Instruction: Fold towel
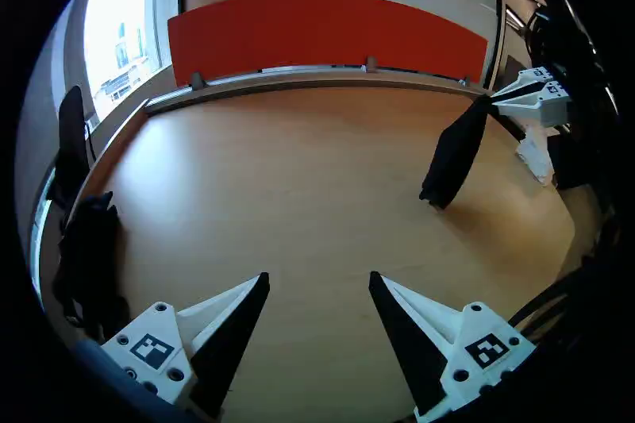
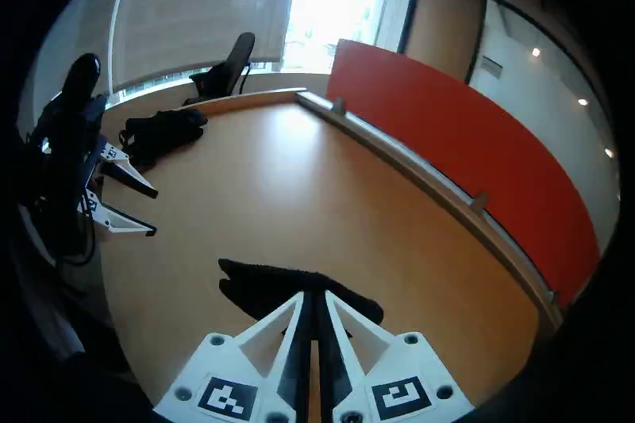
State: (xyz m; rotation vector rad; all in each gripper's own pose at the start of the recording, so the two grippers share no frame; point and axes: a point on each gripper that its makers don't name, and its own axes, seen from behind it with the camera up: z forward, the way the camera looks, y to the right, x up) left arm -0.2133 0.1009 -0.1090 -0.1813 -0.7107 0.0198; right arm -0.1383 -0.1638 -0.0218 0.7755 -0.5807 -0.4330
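Here our right gripper [image 2: 316, 298] pinches the towel [image 1: 454, 155], hanging lengthwise below its fingers; our left gripper [image 1: 317, 276] gapes wide, well apart.

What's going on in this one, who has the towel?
A person with a gripper in each hand is working on a dark towel at a wooden table. The right gripper is shut on one end of the towel and holds it up so it hangs, its lower end at or near the tabletop. The left gripper is open above the table, apart from the towel. No fold is made yet.
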